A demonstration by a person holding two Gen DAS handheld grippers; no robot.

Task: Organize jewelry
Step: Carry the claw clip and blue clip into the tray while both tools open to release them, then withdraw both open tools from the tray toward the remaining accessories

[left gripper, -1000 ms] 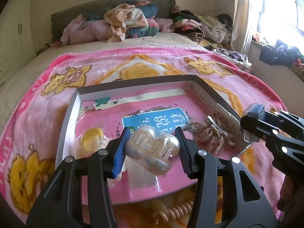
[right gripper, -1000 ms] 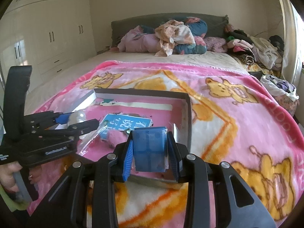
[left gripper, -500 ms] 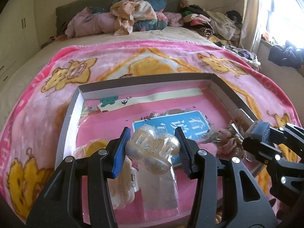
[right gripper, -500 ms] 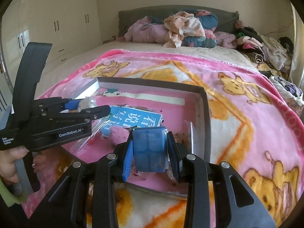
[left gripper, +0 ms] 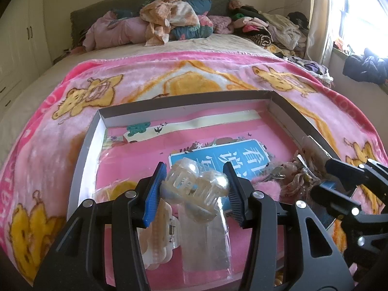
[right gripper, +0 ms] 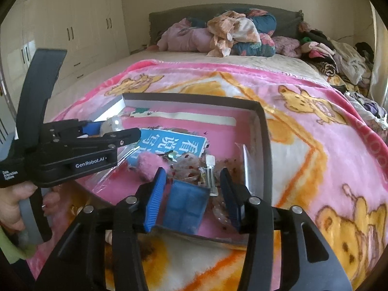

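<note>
Step in hand: you're dropping pieces into the shallow box (left gripper: 93,131) lying on the pink blanket (left gripper: 198,72) on the bed, both tools over it at once.
Right hand-held gripper (right gripper: 191,194): jaws opening right now, and the small blue case (right gripper: 185,207) sits between them, tilted, with a gap showing on both sides. I judge it's been let go at the box's near edge.
Blue case position: low in the near right part of the box, just beside the heap of sequinned and beaded bits (right gripper: 194,167) and the fluffy pink pom-pom (right gripper: 151,162).
Left hand-held gripper (left gripper: 195,185): clamped on the clear plastic claw clip (left gripper: 195,185), pads pressing either side, carried above the box floor.
Under the clip: a clear plastic bag (left gripper: 206,249) and a pale, ridged hair clip (left gripper: 157,240) lie on the pink floor of the box, next to the blue printed card (left gripper: 218,156).
Your hand (right gripper: 14,203): wrapped round the left tool's handle at the picture's edge.
Next move, right: my call is to let those jaws clear the case fully, then lift straight back so the pads don't drag it.
Next move, left: lower the claw clip toward a bare patch of box floor before you release; it looks light and bouncy.
Watch out: the two tools sit close together over the box.
</note>
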